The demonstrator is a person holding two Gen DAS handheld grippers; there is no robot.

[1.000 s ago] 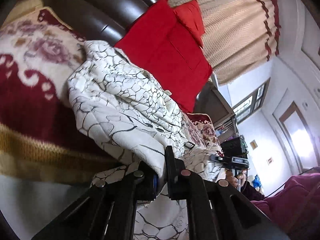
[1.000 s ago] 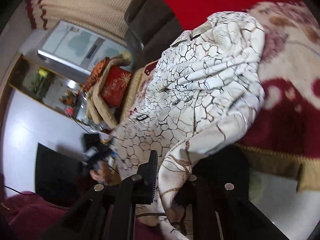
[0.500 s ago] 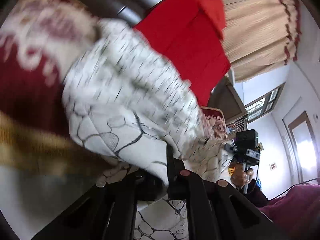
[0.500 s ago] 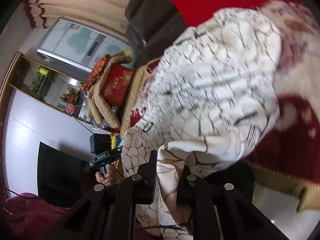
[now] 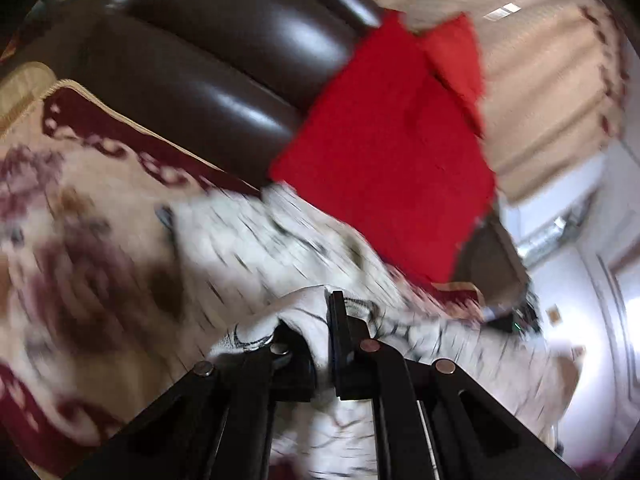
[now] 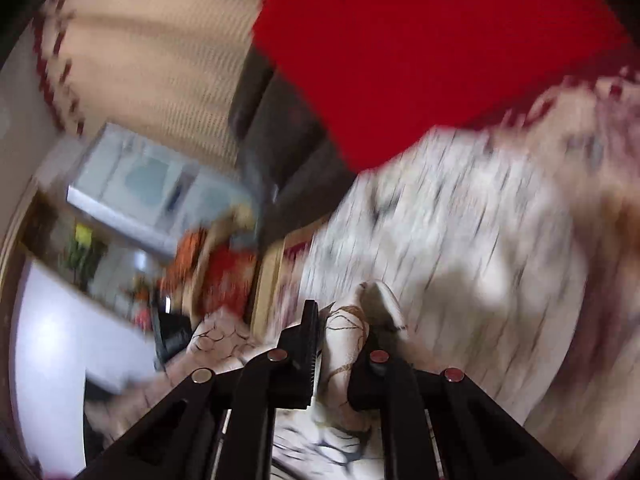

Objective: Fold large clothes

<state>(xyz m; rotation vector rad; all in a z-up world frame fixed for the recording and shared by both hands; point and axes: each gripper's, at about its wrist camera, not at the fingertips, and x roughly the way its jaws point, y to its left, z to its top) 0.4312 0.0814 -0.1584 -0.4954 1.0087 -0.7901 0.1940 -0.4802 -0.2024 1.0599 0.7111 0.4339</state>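
A large white garment (image 5: 280,236) with a dark crackle print lies blurred on the sofa's floral red and cream cover (image 5: 80,208). My left gripper (image 5: 316,340) is shut on a fold of this garment, low over the cover. In the right wrist view the same garment (image 6: 460,220) spreads below the red cushion, and my right gripper (image 6: 344,332) is shut on another bunched edge of it. Both views are smeared by motion.
A dark brown leather sofa back (image 5: 208,64) stands behind the cover. Two red cushions (image 5: 392,144) lean on it, also in the right wrist view (image 6: 420,48). Beige curtains (image 5: 540,80) hang beyond. A shelf with clutter (image 6: 132,240) sits at left.
Both grippers have swung forward and up over the sofa, carrying the gripped garment edges toward the cushions. The garment now lies lower and flatter on the cover.
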